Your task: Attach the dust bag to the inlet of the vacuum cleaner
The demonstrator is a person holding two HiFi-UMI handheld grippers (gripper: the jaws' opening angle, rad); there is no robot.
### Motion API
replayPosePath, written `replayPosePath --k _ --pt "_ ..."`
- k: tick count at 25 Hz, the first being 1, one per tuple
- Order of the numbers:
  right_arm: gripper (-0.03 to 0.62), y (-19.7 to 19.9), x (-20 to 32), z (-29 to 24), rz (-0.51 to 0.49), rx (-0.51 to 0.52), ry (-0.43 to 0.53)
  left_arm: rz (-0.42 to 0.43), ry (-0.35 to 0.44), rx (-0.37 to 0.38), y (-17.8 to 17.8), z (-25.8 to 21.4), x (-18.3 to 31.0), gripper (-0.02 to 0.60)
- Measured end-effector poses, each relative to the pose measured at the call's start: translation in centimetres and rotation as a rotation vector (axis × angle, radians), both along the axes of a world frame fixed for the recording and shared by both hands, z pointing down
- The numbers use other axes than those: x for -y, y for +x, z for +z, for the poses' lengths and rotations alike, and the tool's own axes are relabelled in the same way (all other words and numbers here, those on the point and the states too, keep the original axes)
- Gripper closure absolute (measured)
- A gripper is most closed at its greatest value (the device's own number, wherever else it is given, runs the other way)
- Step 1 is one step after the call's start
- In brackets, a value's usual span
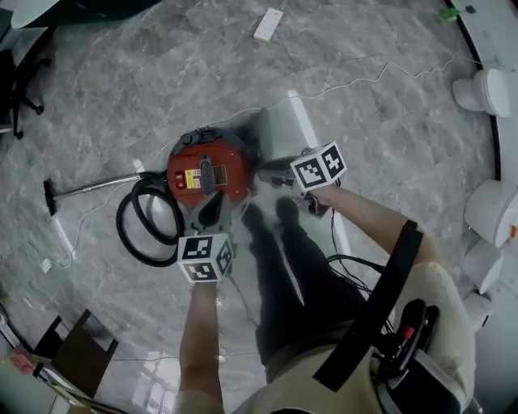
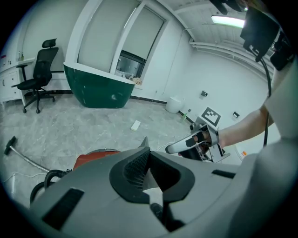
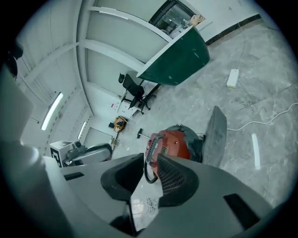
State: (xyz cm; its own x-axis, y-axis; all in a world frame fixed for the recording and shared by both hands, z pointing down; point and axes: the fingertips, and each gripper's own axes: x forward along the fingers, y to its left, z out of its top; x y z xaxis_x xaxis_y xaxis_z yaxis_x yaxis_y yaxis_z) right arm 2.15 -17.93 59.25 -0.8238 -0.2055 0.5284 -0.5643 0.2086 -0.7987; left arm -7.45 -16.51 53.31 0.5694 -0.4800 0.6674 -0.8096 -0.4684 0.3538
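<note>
The red vacuum cleaner (image 1: pixel 207 170) (image 3: pixel 172 142) stands on the marble floor, its black hose (image 1: pixel 146 220) coiled to its left and its wand (image 1: pixel 89 190) lying further left. A grey flat piece (image 3: pixel 214 135) (image 1: pixel 261 129) stands upright against the vacuum's far side; I cannot tell whether it is the dust bag. My left gripper (image 1: pixel 212 209) (image 2: pixel 148 151) hovers above the vacuum's near side, its tips meeting with nothing between them. Over the vacuum's right side hangs my right gripper (image 1: pixel 271 176) (image 3: pixel 151 157), jaws a little apart and empty.
A white power strip (image 1: pixel 268 24) and its cable (image 1: pixel 380 77) lie on the floor beyond the vacuum. White round stands (image 1: pixel 486 89) line the right edge. A green counter (image 2: pixel 98 90) and an office chair (image 2: pixel 39 69) stand far off. My shoes (image 1: pixel 267 214) are beside the vacuum.
</note>
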Motion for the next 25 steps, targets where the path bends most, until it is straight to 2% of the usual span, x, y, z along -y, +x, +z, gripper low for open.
replayPosePath --k 2,5,9,16,21,25 --pt "0.538 -0.4 -0.6 -1.8 -0.015 0.027 0.008 -0.007 0.005 0.001 0.5 -1.4 -0.3 0.589" --pt "0.564 0.1 -0.9 -4.4 -0.035 0.053 0.028 -0.002 0.005 -0.004 1.7 -2.9 -0.9 0.589" --pt "0.576 0.8 -0.2 -7.0 -0.039 0.067 0.085 0.000 0.009 -0.004 2.1 -3.6 -1.7 0.589" --pt "0.577 1.3 -0.9 -7.8 -0.065 -0.010 0.156 -0.020 -0.016 0.023 1.4 -3.5 -3.0 0.589" --pt "0.577 0.3 -2.2 -10.1 -0.051 0.039 0.160 -0.049 -0.015 0.051 0.7 -4.4 -3.6 0.590" --pt "0.577 0.0 -2.8 -12.7 -0.013 0.105 0.126 -0.060 -0.001 0.072 0.5 -6.6 -3.7 0.589"
